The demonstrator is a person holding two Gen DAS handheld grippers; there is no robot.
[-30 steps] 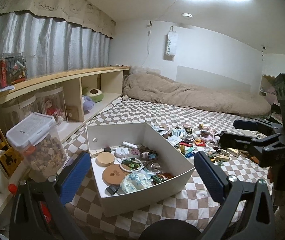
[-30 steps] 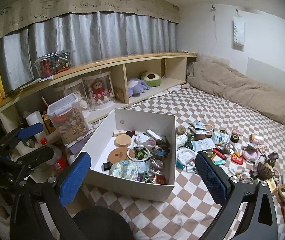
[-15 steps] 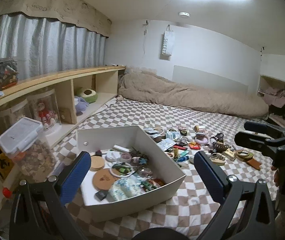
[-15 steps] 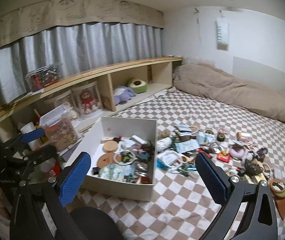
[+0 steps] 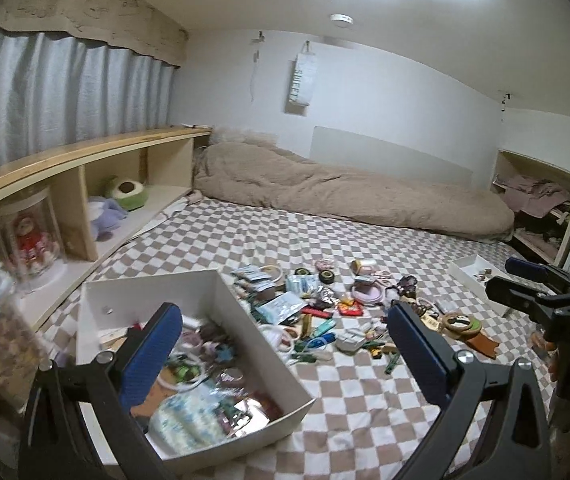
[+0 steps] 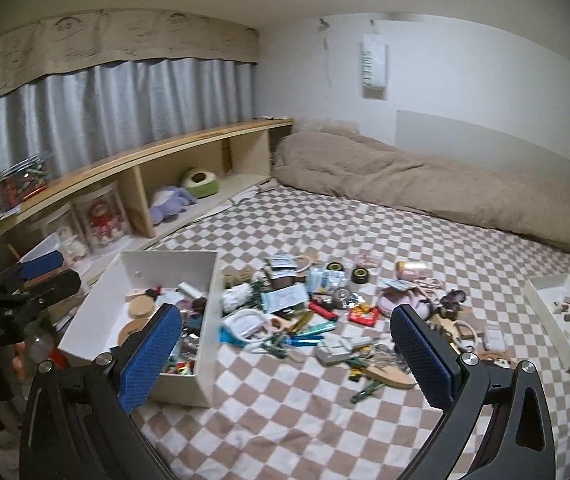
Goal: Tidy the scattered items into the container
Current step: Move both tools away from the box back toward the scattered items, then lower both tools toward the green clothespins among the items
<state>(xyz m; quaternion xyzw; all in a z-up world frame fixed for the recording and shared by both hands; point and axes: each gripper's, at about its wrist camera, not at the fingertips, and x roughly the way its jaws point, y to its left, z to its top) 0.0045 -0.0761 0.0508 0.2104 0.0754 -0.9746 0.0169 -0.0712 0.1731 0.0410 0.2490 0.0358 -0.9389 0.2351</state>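
White-walled container [image 6: 205, 320] sat half full, and both the left hand-held gripper [image 5: 285, 356] and the right hand-held gripper [image 6: 285, 356] gaped wide, empty, best lowered over 1 scattered item [image 6: 341, 350] squarely.

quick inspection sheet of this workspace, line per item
surface: checkered bedspread, flat, mostly covered mid-bed.
job's things: white box already part filled; pile of small items beside it on the bedspread.
clutter: small white tray with wooden pieces, set apart from the pile.
grippers: left hand-held gripper open, empty; right hand-held gripper open, empty; both above the bed.
cables: nothing seen.
surroundings: wooden shelf with plush toys, grey curtain, beige duvet.
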